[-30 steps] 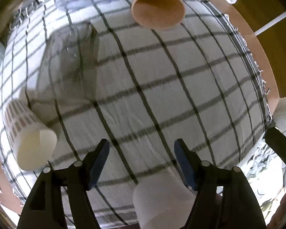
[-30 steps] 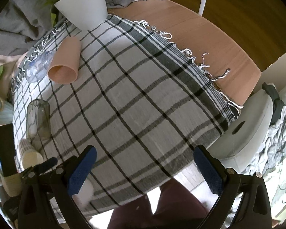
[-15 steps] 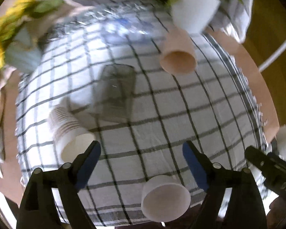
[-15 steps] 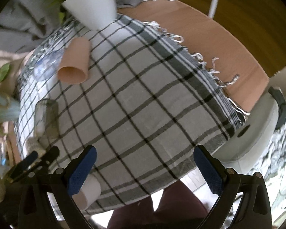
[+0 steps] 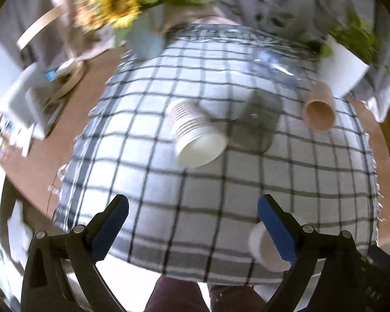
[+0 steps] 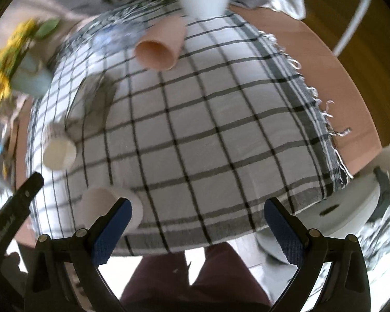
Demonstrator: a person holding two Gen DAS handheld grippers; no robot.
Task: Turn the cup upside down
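Observation:
Several cups lie on their sides on a checked cloth (image 5: 221, 195). A white ribbed paper cup (image 5: 195, 135) lies mid-table, mouth toward me; it also shows in the right wrist view (image 6: 58, 149). A plain white cup (image 5: 265, 247) lies at the near edge, partly behind my left gripper's right finger; the right wrist view shows it (image 6: 101, 205) too. A tan cup (image 5: 318, 110) (image 6: 161, 48) lies at the far right. A dark clear glass (image 5: 257, 122) lies beside the ribbed cup. My left gripper (image 5: 192, 223) and right gripper (image 6: 195, 228) are both open, empty, above the near edge.
A clear plastic bottle (image 5: 278, 67) lies at the back. A sunflower vase (image 5: 145, 39) and a white plant pot (image 5: 343, 70) stand at the cloth's far edge. The wooden table (image 6: 338, 83) extends past the cloth's fringed right side. A person's legs (image 6: 195, 280) are below.
The left gripper has pulled back, risen and turned left, opening wider; the plain white cup now lies on its side at its right finger. The right gripper tilted slightly, still open.

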